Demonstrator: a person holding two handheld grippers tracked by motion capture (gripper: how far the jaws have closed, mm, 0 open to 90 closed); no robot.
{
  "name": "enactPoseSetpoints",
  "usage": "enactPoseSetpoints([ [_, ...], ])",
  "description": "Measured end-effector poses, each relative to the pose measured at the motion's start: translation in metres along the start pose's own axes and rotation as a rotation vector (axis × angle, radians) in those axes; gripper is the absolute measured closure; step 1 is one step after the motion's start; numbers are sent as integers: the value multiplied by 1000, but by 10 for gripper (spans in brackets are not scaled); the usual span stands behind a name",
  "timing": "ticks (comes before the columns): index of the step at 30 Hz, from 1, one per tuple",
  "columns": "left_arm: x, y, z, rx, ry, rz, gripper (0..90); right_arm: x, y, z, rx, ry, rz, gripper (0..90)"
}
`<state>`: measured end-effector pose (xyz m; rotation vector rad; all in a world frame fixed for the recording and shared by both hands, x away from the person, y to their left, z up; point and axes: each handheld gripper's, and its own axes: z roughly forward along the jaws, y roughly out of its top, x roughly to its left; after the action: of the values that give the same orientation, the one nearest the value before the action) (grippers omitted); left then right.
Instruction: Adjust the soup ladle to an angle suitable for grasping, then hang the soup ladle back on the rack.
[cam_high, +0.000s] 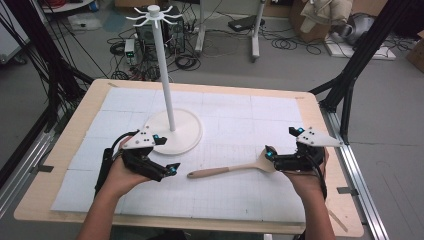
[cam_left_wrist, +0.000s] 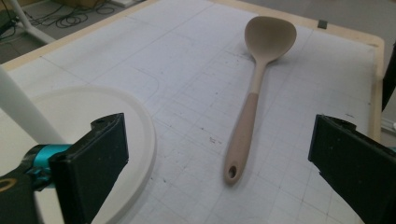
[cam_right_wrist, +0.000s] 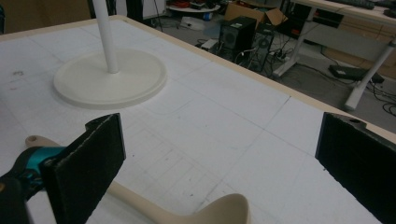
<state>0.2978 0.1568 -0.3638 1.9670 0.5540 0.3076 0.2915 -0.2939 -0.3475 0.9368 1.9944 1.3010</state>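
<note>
1. One wooden spoon (cam_high: 232, 170) lies flat on the table (cam_high: 65, 145), and one white stand (cam_high: 172, 131) with a round base, a tall pole and a ring of hooks at the top stands on the mat left of the middle.
2. There are two grippers, one in each hand: the left hand-held gripper (cam_high: 167, 157) and the right hand-held gripper (cam_high: 281, 145).
3. The spoon lies between the two grippers, its bowl toward the person's right and its handle, with a hole at the end, pointing toward the left.
4. The left hand-held gripper has its jaws spread wide and grips nothing; it sits just in front of the stand's base, with the handle end of the spoon near it but apart.
5. In the left gripper view the spoon (cam_left_wrist: 254, 93) lies ahead in the gap between the jaws, untouched.
6. The right hand-held gripper is also wide apart and empty; its lower jaw tip is just beside the spoon's bowl, and whether they touch I cannot tell.
7. In the right gripper view the bowl (cam_right_wrist: 224, 210) lies low between the jaws.
8. The mat is bare beyond the spoon and behind it, up to the far edge of the table; the right edge is close to the right hand.
</note>
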Motion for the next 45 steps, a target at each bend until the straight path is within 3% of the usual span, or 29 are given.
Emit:
enactPoseSetpoints([
  [3, 3, -4, -7, -21, 12, -11, 18, 0, 0, 1, -5, 3, -5, 4],
  [6, 7, -7, -20, -76, 28, -35, 17, -1, 0, 0, -13, 5, -2, 4],
  [11, 13, -8, -36, -113, 49, -33, 17, 1, -1, -3, -14, 4, 7, 4],
  [12, 15, -9, -40, -139, 58, -28, 18, 1, -2, -3, -12, 1, 11, 4],
  [18, 27, -15, -44, -173, 82, -42, 17, -2, -4, 1, 4, -1, 13, 4],
  [27, 35, -17, -47, -187, 84, -73, 17, -6, -4, 5, 8, -1, 13, 4],
  [39, 43, -17, -51, -189, 93, -73, 18, -3, 5, 15, 49, 55, -48, 4],
  [41, 44, -17, -51, -185, 102, -79, 18, 1, 11, 26, 75, 83, -80, 4],
  [45, 42, -17, -50, -182, 74, -65, 17, 10, 22, 44, 138, 163, -167, 4],
])
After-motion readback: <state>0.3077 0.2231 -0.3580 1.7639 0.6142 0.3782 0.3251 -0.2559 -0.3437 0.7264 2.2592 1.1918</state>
